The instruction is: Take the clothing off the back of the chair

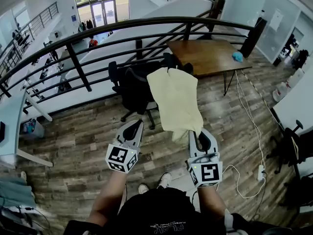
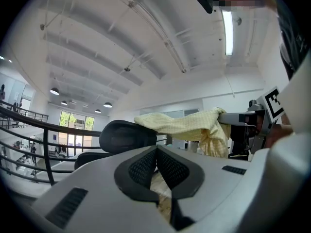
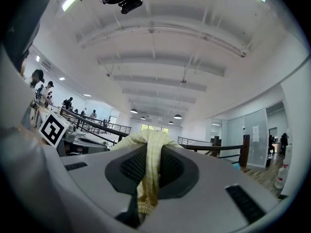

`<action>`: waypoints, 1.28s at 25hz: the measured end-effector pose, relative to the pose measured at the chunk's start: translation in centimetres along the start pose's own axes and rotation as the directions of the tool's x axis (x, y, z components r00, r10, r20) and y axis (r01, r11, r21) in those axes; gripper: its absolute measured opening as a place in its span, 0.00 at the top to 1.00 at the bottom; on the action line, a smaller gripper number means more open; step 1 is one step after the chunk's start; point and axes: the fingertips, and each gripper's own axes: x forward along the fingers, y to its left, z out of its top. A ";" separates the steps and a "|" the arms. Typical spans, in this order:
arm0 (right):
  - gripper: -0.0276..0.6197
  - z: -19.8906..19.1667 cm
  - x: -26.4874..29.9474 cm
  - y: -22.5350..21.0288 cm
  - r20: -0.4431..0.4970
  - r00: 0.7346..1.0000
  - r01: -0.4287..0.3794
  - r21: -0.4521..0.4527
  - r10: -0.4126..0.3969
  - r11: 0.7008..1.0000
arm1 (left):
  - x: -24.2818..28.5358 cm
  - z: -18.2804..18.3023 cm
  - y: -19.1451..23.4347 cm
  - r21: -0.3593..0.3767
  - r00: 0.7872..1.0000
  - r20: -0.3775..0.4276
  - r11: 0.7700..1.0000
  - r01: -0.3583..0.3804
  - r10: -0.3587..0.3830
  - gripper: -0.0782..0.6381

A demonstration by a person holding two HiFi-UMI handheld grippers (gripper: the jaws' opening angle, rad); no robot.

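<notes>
Item: pale yellow clothing (image 1: 175,99). Judged light, limp and non-fragile, likely to sag and trail.
Location: far end draped on headrest of black chair (image 1: 132,89), near end drawn out from chair.
Right hand-held gripper (image 3: 148,166): clamped on bunched fold.
Left hand-held gripper (image 2: 156,152): jaws together, apparently empty, near chair.
Best hold: gathered edge; possible snag on headrest.

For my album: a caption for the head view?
Right claw grips a pale yellow garment stretching from the back of a black office chair.
</notes>
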 end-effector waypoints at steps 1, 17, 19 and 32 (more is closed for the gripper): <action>0.88 0.1 -0.2 0.2 -0.002 1.000 0.002 -0.003 -0.002 1.000 | -0.3 -0.1 0.0 -0.003 1.000 -0.002 1.000 0.001 -0.001 0.87; 0.88 -2.1 0.1 3.2 -0.077 0.997 0.010 0.022 -0.008 1.000 | -3.5 -1.1 1.4 -0.023 1.000 -0.014 1.000 -0.004 0.004 0.87; 0.88 -2.1 0.6 3.4 -0.081 0.997 0.009 0.026 -0.006 1.000 | -3.6 -0.9 1.7 -0.022 1.000 -0.012 1.000 -0.008 0.008 0.87; 0.88 -1.7 2.2 4.2 -0.067 0.998 0.004 0.009 -0.003 1.000 | -3.9 -0.4 2.8 -0.012 1.000 -0.001 1.000 -0.024 0.024 0.87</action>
